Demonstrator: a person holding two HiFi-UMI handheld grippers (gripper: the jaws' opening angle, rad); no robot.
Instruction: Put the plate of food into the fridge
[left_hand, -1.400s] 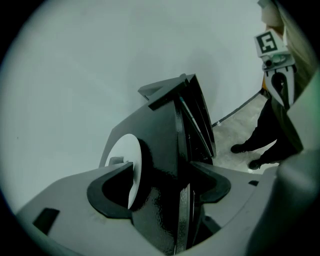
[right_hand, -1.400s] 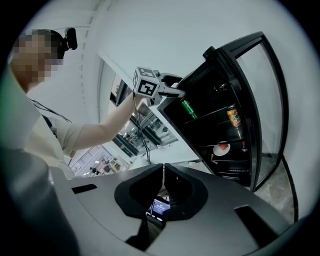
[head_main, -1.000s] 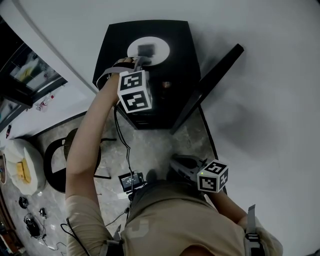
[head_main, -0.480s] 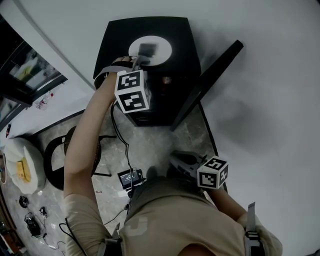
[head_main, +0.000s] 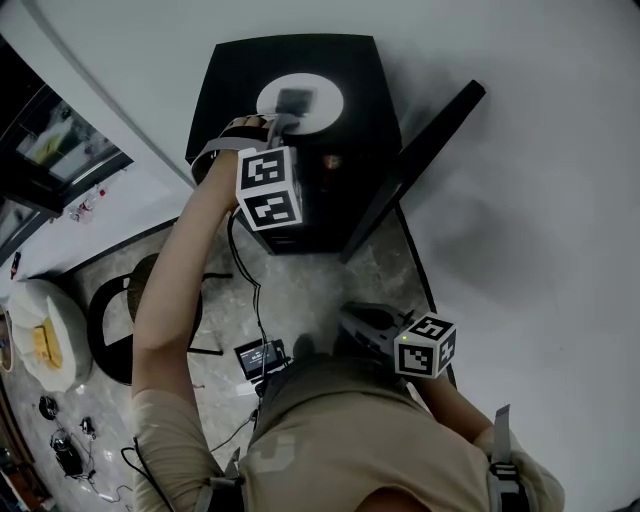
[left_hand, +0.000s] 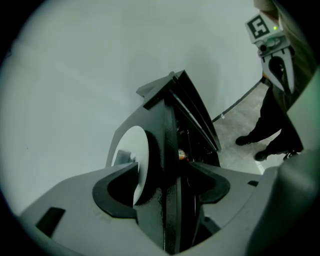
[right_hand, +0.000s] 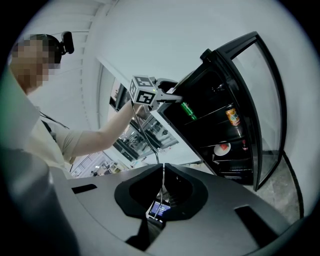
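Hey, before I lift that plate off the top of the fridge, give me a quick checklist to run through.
1. Is the fridge door open: ok.
2. Is the plate lying flat on the fridge top: ok.
3. Is the left gripper shut on the plate: not ok, jaws apart at its rim.
4. Is the right gripper free: ok, jaws together, nothing held.
5. Is there shelf room: cannot tell; a green bottle, a can and a small plate are inside.

**Fridge front's open, shelves are getting crowded**

The door (head_main: 420, 160) is hanging wide open on the right, so the front of the fridge (head_main: 250, 80) is lying clear to reach into. Inside, a green bottle (right_hand: 186, 109), a can (right_hand: 232, 116) and a small dish (right_hand: 222, 148) are eating up shelf room. A white plate (head_main: 325, 100) is taking up the top.
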